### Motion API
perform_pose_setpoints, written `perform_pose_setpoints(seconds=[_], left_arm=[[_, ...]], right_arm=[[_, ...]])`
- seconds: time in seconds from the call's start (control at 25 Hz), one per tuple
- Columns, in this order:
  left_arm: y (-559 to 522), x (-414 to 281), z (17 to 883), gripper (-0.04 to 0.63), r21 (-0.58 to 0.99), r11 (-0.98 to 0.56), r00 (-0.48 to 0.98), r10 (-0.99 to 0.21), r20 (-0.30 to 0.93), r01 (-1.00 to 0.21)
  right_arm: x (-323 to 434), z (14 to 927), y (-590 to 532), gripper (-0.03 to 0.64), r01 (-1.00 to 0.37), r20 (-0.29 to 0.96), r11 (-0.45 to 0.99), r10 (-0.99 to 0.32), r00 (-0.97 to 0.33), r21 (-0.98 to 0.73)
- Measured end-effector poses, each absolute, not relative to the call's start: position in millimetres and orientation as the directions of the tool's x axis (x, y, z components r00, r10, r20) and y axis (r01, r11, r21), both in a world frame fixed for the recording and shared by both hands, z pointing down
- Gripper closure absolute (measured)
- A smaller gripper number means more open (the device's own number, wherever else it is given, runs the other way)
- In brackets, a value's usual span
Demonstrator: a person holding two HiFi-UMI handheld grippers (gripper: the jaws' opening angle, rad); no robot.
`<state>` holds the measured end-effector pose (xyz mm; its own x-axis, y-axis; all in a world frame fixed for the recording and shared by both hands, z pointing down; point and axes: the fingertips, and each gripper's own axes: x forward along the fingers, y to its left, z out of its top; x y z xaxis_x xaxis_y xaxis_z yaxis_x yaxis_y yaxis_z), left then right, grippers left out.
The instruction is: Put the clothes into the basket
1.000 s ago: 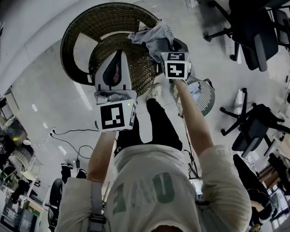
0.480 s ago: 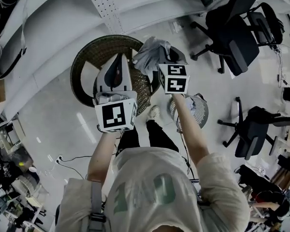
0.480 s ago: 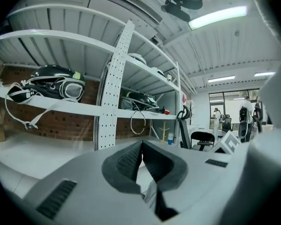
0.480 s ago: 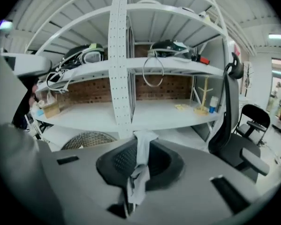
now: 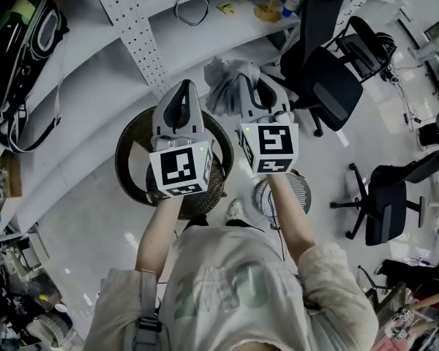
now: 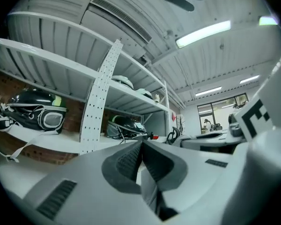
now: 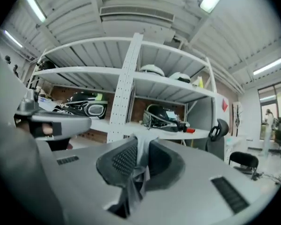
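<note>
A white shelving rack (image 5: 143,50) fills the top of the head view, above a pale floor (image 5: 80,196) where black office chairs (image 5: 329,82) stand at the right. On that floor, below the two raised claws, sits the round dark wicker basket (image 5: 124,156), its rim partly hidden behind the marker cubes (image 5: 179,170) of the claws. The garment (image 5: 227,86) is a crumpled pale grey cloth, bunched into soft folds and held up in the air in front of the rack. In the head view it shows beyond the basket's far rim, apart from the basket and not in it. The right claw (image 5: 254,97) is pressed together on a fold of the garment: in the right gripper view the cloth runs as a thin grey strip between its ribbed pads (image 7: 124,161) and hangs down behind them. The left claw (image 5: 181,90), just beside it, is pressed together with nothing between its pads, and touches no cloth
</note>
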<state>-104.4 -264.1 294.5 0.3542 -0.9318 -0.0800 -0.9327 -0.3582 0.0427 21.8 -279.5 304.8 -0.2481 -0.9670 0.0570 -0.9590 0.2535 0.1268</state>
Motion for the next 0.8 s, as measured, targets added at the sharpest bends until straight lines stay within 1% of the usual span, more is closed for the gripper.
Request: perform_pose_setpoints(seconds=[0.16,0.32,0.64,0.8], left_arm=[[-260,-89,268,0.577,0.028,-0.401,0.394,-0.908,-0.142,-0.915],[-254,-71,258,0.578,-0.014,-0.435,0.431,-0.887,-0.168,-0.900],[-247,-40,256,0.577,-0.037,-0.502,0.501,-0.849,-0.167,-0.864],[-245,-22,259,0.577,-0.042,-0.541,0.540,-0.826,-0.159,-0.840]], right_arm=[[31,253,-255,0.578,-0.967,-0.077,0.216,-0.971,-0.228,0.135],[45,230,-234,0.578,-0.974,-0.146,0.197,-0.966,-0.213,0.115],[67,242,-211,0.578,-0.981,-0.119,0.153,-0.979,-0.167,0.120],[83,246,-204,0.578,-0.987,-0.103,0.108,-0.987,-0.120,0.120]])
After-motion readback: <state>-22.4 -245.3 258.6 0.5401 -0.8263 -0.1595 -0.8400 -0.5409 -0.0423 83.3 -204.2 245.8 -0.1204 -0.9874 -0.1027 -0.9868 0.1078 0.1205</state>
